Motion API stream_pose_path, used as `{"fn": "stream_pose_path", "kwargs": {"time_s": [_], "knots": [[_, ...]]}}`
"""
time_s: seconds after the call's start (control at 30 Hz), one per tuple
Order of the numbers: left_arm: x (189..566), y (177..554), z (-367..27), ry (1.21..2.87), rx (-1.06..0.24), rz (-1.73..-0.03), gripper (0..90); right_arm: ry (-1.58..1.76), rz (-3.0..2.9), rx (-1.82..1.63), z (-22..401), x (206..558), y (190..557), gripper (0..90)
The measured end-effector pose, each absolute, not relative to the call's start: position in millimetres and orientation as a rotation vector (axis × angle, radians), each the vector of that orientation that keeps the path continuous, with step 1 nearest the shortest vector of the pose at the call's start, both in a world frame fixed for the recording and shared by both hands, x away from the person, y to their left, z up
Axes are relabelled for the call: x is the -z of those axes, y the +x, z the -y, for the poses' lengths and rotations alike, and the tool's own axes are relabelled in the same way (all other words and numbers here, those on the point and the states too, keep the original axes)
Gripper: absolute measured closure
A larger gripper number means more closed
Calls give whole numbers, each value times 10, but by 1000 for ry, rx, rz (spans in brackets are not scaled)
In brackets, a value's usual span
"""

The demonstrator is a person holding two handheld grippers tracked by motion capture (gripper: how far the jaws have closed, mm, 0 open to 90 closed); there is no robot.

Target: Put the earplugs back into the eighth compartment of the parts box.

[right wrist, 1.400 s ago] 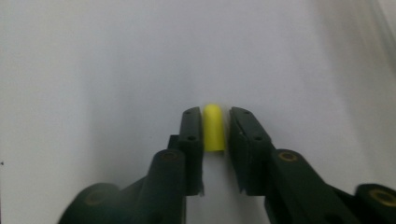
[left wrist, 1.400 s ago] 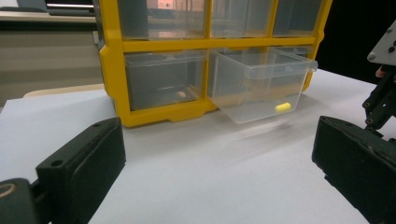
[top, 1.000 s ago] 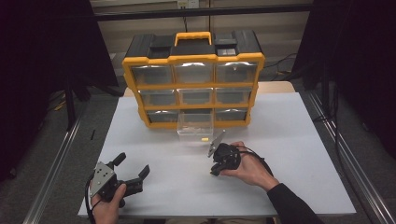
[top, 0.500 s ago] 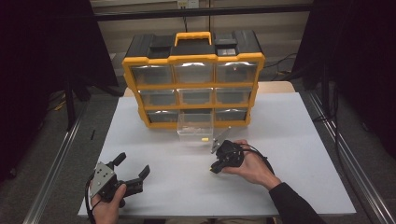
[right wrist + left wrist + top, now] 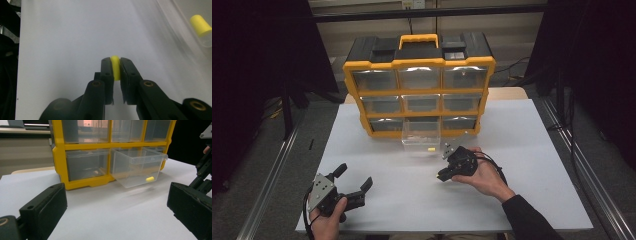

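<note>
A white-covered worktop carries a yellow-and-black plastic organiser cabinet with nine clear drawers at its far side. Its bottom-middle clear plastic drawer stands pulled out toward the near edge, and one small yellow foam plug already lies inside it at the right front corner.

Just right of and nearer than that open drawer, the right gripper is held low over the worktop, its fingers clenched on a second small yellow foam plug, which shows squeezed between the pads. The piece is thus in the grip, beside the drawer and not yet over it.

At the near left corner, well apart from the cabinet, the left gripper rests in the person's hand, fingers spread wide and carrying nothing, pointed toward the cabinet.

Judged from this, the work is partly done: one plug is stowed, a second has been picked up and still needs lifting over the drawer's front wall and letting go. The drawer then remains to be pushed shut.
</note>
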State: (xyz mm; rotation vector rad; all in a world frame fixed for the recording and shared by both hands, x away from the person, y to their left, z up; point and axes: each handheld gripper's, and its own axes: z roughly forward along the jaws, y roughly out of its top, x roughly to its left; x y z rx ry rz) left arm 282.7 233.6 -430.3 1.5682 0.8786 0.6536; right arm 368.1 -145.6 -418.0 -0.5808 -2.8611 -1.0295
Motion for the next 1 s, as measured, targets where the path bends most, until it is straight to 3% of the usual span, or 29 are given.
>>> {"fn": "stream_pose_path", "kwargs": {"time_s": [1.0], "knots": [[4302,2824,-2333,1568,-655,-879,28,-587,2821,1265,1606,3848,3642,812]]}}
